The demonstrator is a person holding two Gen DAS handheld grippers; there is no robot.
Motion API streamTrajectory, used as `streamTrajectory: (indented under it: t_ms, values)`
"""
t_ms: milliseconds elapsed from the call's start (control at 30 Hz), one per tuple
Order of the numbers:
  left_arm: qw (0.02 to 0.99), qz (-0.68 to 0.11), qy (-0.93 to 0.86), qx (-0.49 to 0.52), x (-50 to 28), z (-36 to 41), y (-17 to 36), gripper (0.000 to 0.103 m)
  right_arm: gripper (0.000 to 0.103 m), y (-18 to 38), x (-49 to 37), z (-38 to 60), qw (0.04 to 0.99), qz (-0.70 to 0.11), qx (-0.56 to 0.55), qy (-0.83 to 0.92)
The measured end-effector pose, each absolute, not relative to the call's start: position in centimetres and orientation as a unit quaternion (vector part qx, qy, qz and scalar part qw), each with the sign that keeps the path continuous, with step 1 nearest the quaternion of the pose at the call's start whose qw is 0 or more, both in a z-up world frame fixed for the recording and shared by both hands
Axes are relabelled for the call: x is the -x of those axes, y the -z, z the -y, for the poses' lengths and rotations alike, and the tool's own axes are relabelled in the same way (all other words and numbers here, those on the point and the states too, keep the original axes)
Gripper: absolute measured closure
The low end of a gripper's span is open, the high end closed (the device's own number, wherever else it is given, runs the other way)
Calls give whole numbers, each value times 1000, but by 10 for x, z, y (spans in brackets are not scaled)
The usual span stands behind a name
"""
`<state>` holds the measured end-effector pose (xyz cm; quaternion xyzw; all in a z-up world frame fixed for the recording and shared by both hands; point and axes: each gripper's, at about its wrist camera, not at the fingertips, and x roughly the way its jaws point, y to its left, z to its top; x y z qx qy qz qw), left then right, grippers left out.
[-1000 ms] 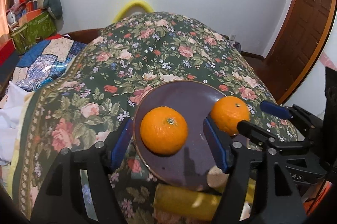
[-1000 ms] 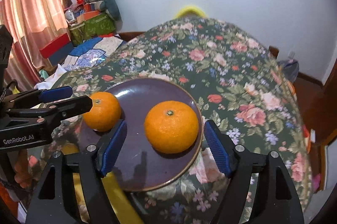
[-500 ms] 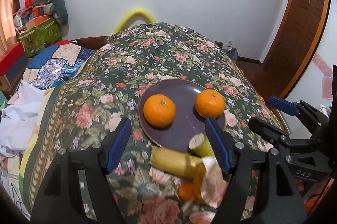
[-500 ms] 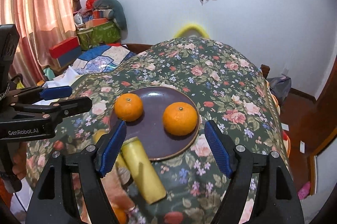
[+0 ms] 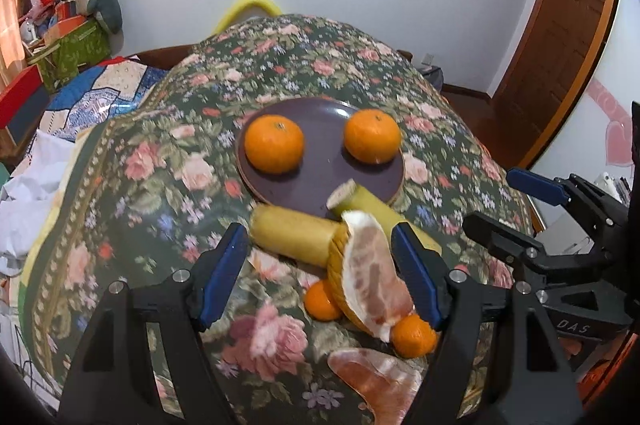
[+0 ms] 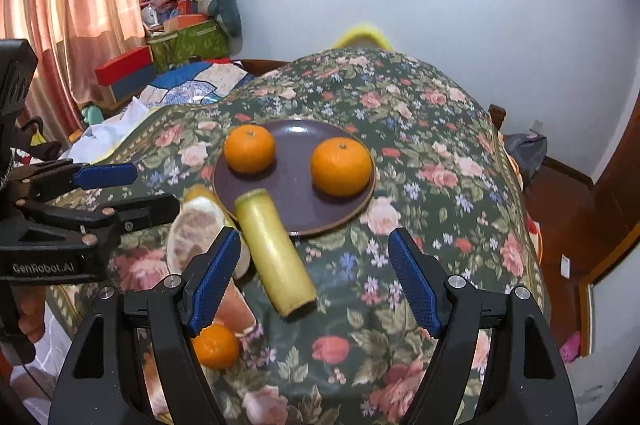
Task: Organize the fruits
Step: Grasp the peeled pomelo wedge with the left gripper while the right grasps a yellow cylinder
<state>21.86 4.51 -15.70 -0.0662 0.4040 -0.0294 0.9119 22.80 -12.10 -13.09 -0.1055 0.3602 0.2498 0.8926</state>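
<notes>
Both grippers stand open and empty: left gripper, right gripper. Two oranges sit apart on the far plate. The near pomelo wedge is soft (fragile); grip its rind.

Two oranges sit side by side on the plate.
</notes>
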Motion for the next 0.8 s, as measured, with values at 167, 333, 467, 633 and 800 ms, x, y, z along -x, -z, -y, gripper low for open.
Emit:
streamTrajectory:
  t_ms: [167,333,467,633,800]
  values:
    - [905,-419,40,67,-219,-31,172,29,29,138,-224,126,892,-364,105,-246]
    - [898,-431,48,70,-226,-23,185,38,29,146,-224,128,890,-370,103,-246]
    - [894,-439,52,74,-232,-21,193,51,29,151,-225,131,888,-375,101,-248]
    - [896,-434,60,76,-233,-19,196,57,29,156,-226,130,885,-379,99,-252]
    - [901,-423,58,76,-228,-26,193,63,30,161,-227,126,881,-384,99,-258]
